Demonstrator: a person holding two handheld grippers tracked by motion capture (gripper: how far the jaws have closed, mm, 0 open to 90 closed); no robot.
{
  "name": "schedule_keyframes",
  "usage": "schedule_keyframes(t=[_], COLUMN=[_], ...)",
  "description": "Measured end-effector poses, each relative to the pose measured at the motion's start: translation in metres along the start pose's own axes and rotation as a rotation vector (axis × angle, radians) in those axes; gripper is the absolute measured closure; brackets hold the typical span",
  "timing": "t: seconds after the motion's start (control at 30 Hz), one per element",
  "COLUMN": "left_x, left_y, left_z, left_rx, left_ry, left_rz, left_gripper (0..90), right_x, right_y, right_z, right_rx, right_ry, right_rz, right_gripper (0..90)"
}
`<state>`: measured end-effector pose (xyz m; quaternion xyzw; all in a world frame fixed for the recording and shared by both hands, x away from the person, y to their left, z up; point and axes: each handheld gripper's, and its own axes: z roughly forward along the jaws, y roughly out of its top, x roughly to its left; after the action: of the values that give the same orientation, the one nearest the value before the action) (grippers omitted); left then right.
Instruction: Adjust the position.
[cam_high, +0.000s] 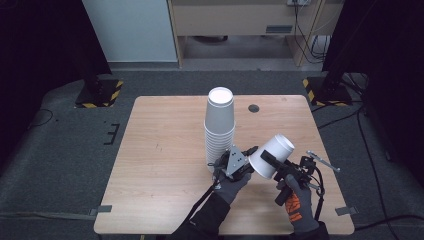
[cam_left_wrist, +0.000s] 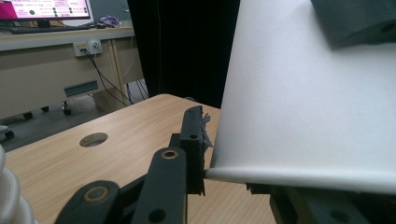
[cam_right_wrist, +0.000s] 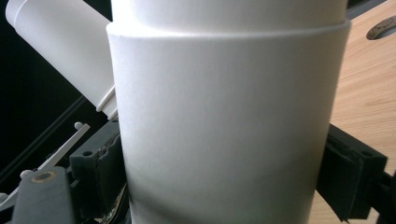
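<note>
Right gripper (cam_high: 270, 161) has its two padded jaws pressed against opposite sides of a white paper cup (cam_high: 272, 155), so I read it as clamped on that cup; in the right gripper view the cup wall (cam_right_wrist: 224, 130) stands squarely between the pads. From the high view I see the cup held tilted above the surface (cam_high: 160, 150), its closed base pointing up and away to the right and its open mouth facing down toward my left gripper (cam_high: 248, 152).

That left gripper sits just at the cup's rim. In the left gripper view one black jaw touches the rolled rim (cam_left_wrist: 299, 175); the other jaw is hidden under the cup, so I cannot tell whether it is pinching the rim or only resting beside it.

The tall stack of cups (cam_high: 219, 127) stands upright, just to the left of both grippers and nearer the left one. The relation I care about: the held cup's long axis leans away from the stack's vertical axis, and the stack lies left of the cup. I judge any nesting would need the cup swung upright and carried left over the stack's top.
</note>
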<state>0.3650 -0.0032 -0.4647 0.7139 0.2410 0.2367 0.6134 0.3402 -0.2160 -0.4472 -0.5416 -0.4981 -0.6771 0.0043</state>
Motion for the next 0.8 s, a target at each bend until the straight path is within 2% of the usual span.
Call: schedule_keyframes(t=[0.2, 0.43, 0.8], left_x=[-0.0016, -0.002, 0.0022], left_y=[-0.0036, -0.0069, -0.0078], left_z=[-0.0031, -0.0051, 0.0006], left_rx=[0.001, 0.001, -0.019], left_ry=[-0.022, -0.025, -0.024], left_rz=[-0.004, -0.005, -0.016], left_gripper=[79.4, 82.0, 69.6], right_x=[-0.0041, -0.0071, -0.0049], right_y=[0.0017, 0.002, -0.0017], right_z=[-0.0005, -0.0005, 0.0021], right_rx=[-0.001, 0.0, 0.024], right_ry=[0.003, -0.009, 0.011], right_rz=[0.009, -0.013, 0.014], right_gripper=[14.9, 14.7, 15.4])
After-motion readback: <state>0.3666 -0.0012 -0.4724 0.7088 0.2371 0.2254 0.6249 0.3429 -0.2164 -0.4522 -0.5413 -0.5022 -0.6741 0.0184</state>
